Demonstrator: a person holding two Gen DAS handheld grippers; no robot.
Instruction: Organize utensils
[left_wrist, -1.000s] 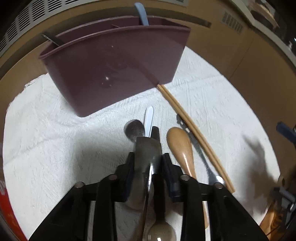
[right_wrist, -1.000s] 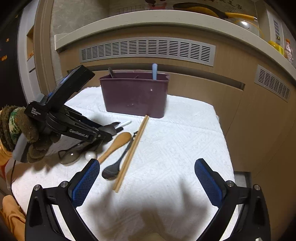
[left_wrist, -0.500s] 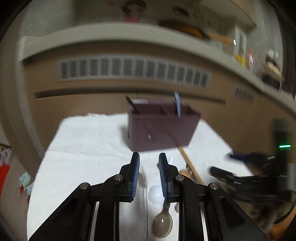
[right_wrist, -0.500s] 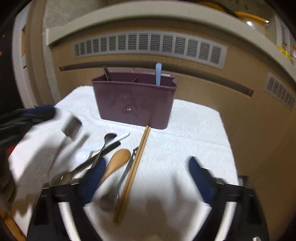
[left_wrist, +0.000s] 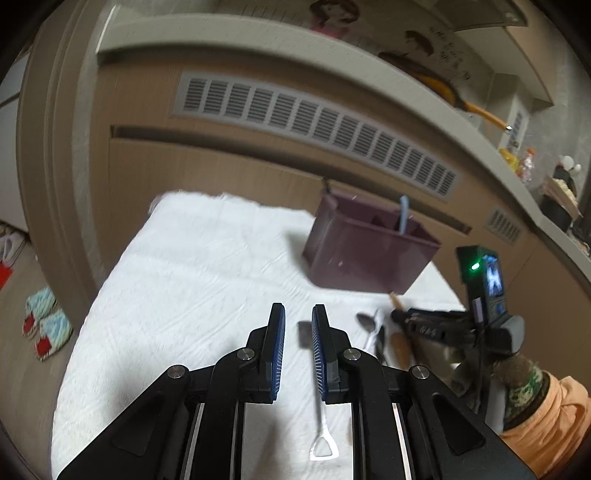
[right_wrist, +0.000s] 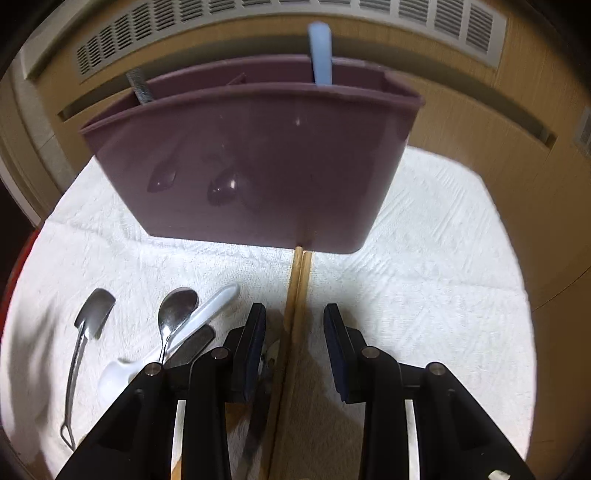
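On the bench (right_wrist: 424, 258), which a white textured cloth covers, I see the maroon utensil caddy (right_wrist: 258, 158) standing upright near the back edge, with a pale blue handle (right_wrist: 320, 55) and a dark grey handle (right_wrist: 138, 88) sticking up out of separate compartments. My right tongs (right_wrist: 294, 314) sit low over the cloth just in front of the caddy, spread apart and holding nothing. The pair of wooden chopsticks (right_wrist: 297, 291) runs between the 2 fingers, its far end touching the caddy's base. Left of the tongs lie a steel spoon (right_wrist: 177, 306) and a white plastic spoon (right_wrist: 207, 314), crossing each other, and further left a small metal spatula (right_wrist: 92, 314) lies apart from them on the cloth.

From the left wrist view I see my left tongs (left_wrist: 298, 325) raised above the cloth and well back from the caddy (left_wrist: 369, 251). The fingers stand a narrow gap apart and grip nothing; the spatula (left_wrist: 322, 424) lies on the cloth below them. Off to the right in this view I see the right tongs (left_wrist: 397, 315) down among the loose utensils, beside a wooden spoon (left_wrist: 400, 347), though blur hides the finer detail there.
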